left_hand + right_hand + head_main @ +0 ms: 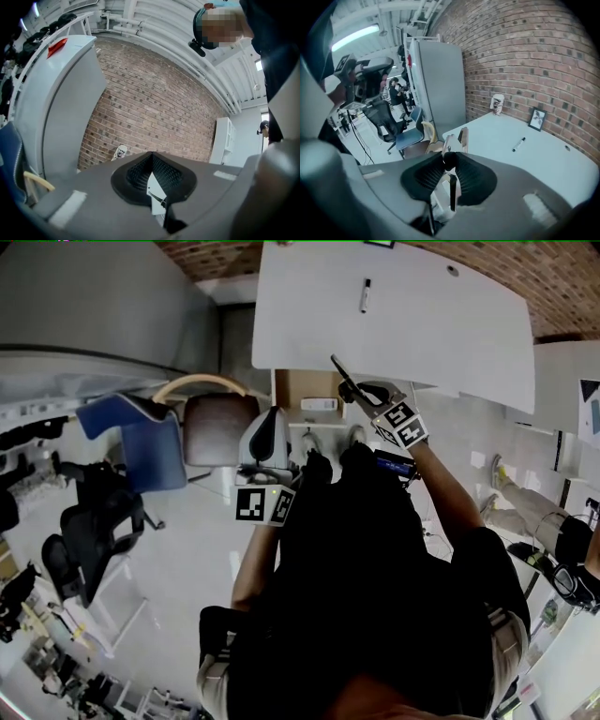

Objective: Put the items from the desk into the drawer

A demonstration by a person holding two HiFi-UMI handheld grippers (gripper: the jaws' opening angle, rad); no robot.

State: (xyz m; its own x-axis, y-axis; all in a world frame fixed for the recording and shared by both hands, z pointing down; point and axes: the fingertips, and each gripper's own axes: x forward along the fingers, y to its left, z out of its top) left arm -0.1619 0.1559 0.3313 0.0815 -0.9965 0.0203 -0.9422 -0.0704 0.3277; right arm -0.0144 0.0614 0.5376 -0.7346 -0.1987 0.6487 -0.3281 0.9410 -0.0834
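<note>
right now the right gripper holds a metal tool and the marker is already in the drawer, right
Not quite. The marker is not in the drawer; it lies on the white desk, as the head view shows. The right gripper does hold a metal tool.

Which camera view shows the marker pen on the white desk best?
The head view: the marker pen lies whole on the white desk, seen from above. The right gripper view shows it too, but slanted and farther off. The left gripper view does not show it.
</note>
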